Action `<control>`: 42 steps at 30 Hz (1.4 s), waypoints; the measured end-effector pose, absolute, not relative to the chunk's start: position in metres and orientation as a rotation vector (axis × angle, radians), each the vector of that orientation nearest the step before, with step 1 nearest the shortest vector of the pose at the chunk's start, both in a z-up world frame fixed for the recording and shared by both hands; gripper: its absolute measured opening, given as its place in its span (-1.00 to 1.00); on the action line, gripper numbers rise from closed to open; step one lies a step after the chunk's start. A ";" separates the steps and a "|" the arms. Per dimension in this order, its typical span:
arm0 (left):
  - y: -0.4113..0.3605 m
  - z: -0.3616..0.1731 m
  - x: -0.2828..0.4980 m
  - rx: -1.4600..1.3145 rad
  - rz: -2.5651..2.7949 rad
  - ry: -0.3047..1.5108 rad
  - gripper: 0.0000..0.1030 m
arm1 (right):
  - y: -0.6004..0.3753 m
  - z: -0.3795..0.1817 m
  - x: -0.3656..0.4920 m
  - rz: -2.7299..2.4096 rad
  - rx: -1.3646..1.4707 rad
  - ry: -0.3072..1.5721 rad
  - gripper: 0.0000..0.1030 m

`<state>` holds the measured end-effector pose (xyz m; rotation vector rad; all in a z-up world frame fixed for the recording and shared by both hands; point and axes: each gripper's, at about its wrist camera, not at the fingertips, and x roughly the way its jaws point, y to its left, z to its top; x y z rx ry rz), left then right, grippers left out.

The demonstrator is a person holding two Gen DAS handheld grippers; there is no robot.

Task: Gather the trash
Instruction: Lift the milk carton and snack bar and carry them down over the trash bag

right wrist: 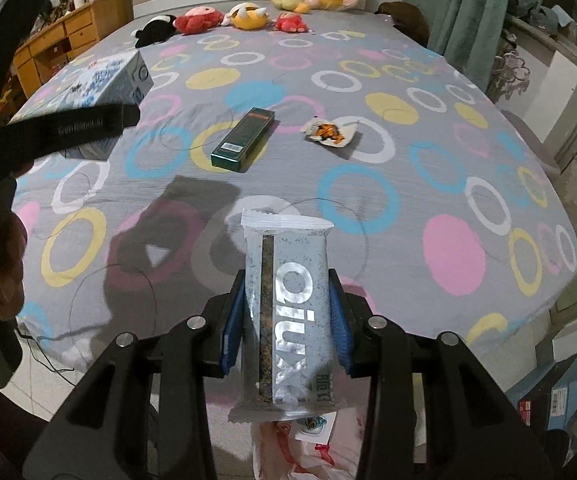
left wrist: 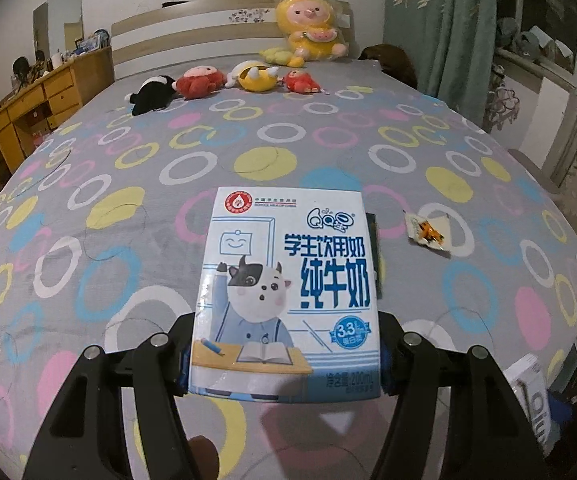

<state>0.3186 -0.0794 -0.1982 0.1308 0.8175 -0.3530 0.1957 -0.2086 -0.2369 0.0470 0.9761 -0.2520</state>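
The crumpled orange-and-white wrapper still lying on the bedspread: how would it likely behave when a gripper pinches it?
The crumpled wrapper looks thin and torn open, so probably floppy and very light. It lies flat on the soft bedspread, so the fingers may snag fabric. Its film looks glossy, possibly slippery.

You're in a home bedroom: a wide bed (left wrist: 328, 152) under a grey sheet with coloured rings, plush toys (left wrist: 224, 80) lined along the headboard (left wrist: 192, 24), a wooden dresser (left wrist: 44, 96) to its left, green curtains (left wrist: 444, 20) at the window.
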 end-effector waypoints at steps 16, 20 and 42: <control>-0.092 -0.205 0.236 0.189 -0.428 0.813 0.22 | -0.220 -0.207 0.119 -0.278 0.067 0.910 -0.27; -0.092 -0.208 0.217 0.211 -0.460 0.831 0.22 | -0.217 -0.215 0.101 -0.269 0.070 0.919 -0.28; -0.137 -0.275 0.079 0.288 -0.611 1.023 0.22 | -0.242 -0.290 0.001 -0.293 0.099 1.042 -0.28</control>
